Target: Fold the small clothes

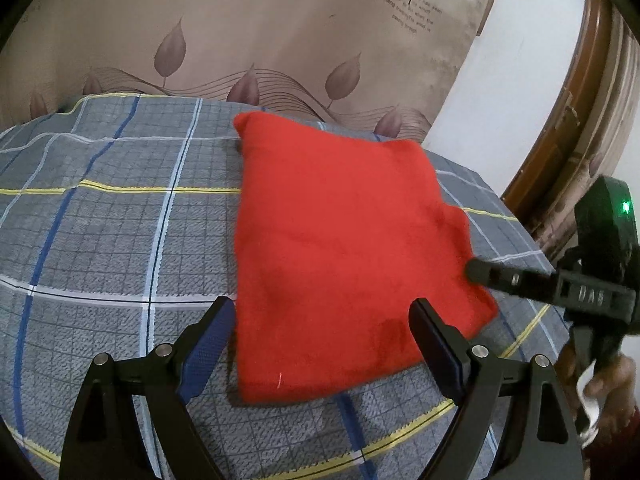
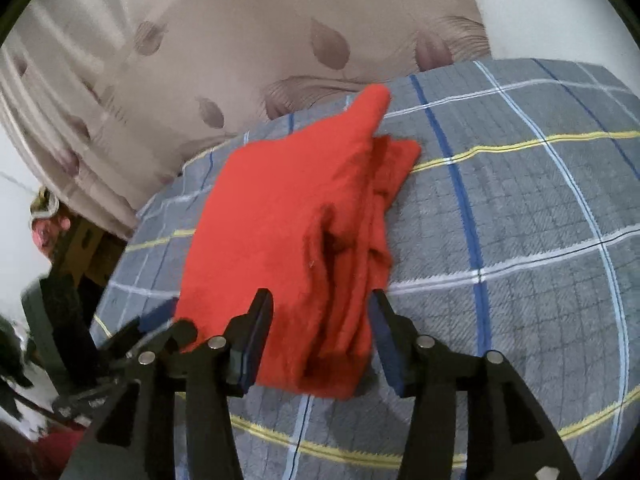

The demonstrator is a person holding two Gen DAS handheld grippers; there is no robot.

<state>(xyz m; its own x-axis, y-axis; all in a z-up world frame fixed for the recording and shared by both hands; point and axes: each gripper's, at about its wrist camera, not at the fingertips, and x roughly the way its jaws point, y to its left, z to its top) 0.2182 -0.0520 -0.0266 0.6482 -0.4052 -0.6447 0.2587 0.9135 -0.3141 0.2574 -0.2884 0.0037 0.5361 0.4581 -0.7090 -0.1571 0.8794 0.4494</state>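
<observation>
folded red fleece garment [image 1: 344,252] lies on the grey plaid bedsheet [image 1: 120,220], long axis running away from left claw [image 1: 324,344]. right claw [image 2: 320,336], jaws apart, straddles its layered near edge; left also apart, empty.

fuzzy matt red cloth [image 1: 340,248], woven plaid sheet [image 1: 120,220], matt blk plastic tongs [image 1: 322,344]

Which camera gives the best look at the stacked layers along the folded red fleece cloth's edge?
The right wrist view: the folded red fleece cloth shows its layered edge, between that gripper's open jaws. The left wrist view shows only its smooth, flat top.
</observation>
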